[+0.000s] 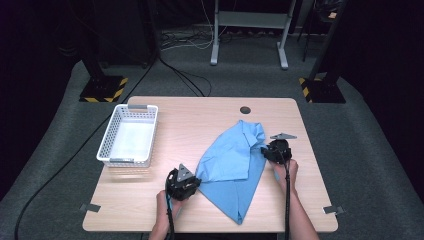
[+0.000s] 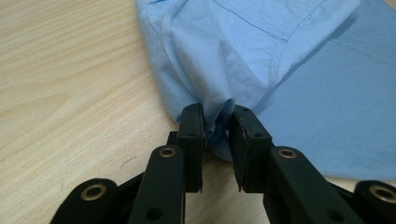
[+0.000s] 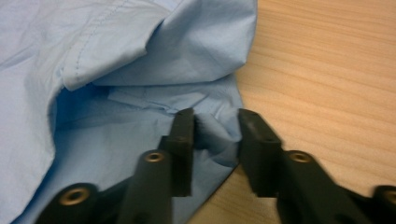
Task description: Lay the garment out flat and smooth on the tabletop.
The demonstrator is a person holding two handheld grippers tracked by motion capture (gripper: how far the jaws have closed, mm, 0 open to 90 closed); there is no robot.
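A light blue shirt (image 1: 230, 160) lies folded in a rough triangle on the wooden table (image 1: 190, 120), its narrow point toward the front edge. My left gripper (image 1: 198, 181) sits at the shirt's left corner. In the left gripper view the gripper (image 2: 217, 123) is shut on a bunched fold of the shirt (image 2: 243, 51). My right gripper (image 1: 264, 150) is at the shirt's right edge. In the right gripper view the gripper (image 3: 216, 126) has its jaws closed around a puckered bit of the shirt's hem (image 3: 140, 56), which fills the gap between them.
A white mesh basket (image 1: 107, 142) stands at the table's left side with nothing in it. A round cable hole (image 1: 245, 109) lies near the far edge. Beyond the table are a dark carpeted floor, stand feet with yellow-black tape (image 1: 102, 90) and a desk frame.
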